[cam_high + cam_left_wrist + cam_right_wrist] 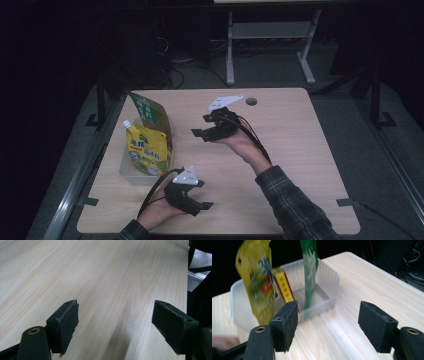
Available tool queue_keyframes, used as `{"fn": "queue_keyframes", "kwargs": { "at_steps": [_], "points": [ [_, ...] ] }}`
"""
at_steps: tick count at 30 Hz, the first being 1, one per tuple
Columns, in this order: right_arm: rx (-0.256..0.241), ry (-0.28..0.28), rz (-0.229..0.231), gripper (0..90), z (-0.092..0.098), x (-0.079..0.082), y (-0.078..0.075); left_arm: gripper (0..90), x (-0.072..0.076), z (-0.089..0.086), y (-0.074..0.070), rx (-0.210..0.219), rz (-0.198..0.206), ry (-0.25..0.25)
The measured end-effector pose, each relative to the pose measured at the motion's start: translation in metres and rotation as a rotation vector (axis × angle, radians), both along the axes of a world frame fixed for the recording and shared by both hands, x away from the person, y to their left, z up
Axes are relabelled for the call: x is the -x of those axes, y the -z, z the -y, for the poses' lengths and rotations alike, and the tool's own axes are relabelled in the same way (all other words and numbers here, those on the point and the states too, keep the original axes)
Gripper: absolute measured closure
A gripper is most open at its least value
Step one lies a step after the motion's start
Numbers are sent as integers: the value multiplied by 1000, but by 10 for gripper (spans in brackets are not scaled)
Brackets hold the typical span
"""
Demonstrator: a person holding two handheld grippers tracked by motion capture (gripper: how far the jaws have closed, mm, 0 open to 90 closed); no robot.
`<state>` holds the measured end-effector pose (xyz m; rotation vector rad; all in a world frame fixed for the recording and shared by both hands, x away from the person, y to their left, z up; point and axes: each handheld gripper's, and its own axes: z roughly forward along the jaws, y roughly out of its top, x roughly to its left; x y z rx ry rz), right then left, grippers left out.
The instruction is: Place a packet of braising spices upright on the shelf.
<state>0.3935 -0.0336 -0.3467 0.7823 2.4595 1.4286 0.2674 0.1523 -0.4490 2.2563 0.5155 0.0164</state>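
Observation:
A clear plastic bin (129, 172) (329, 280) stands at the table's left side. A yellow spouted pouch (147, 150) (258, 280) stands upright in it, a green pouch (150, 112) (310, 267) behind it, and a small yellow box (284, 287) between them. My right gripper (204, 131) (328, 325) hovers open to the right of the bin, with nothing between its jaws. My left gripper (202, 200) (115, 325) rests open near the table's front edge, over bare wood.
The light wooden table (290, 150) has a round cable hole (251, 101) at the back. A grey metal frame (270, 40) stands on the floor beyond it. Dark floor and rails flank both sides.

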Motion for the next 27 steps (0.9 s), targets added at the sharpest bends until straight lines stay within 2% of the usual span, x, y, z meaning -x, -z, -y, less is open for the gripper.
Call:
{"fn": "queue_keyframes", "kwargs": {
  "at_steps": [4,5,9,13,23,24,27],
  "points": [
    [24,38,-9,287,30,15,19,206,-1,-3,0,-3,-2,0],
    [27,48,-17,279,36,19,24,206,-2,-4,0,-8,9,6],
    [50,82,-34,271,58,33,42,206,-1,-5,-1,-4,2,-4],
    [82,77,-57,252,78,53,58,206,-1,-6,-1,-5,8,1],
    [139,138,-65,181,124,99,85,206,1,-4,3,-3,1,-7],
    [141,144,-57,178,129,102,87,206,1,-5,2,-14,7,1],
    [119,158,-79,169,140,110,94,206,2,-5,2,-17,6,4]
  ]
}}
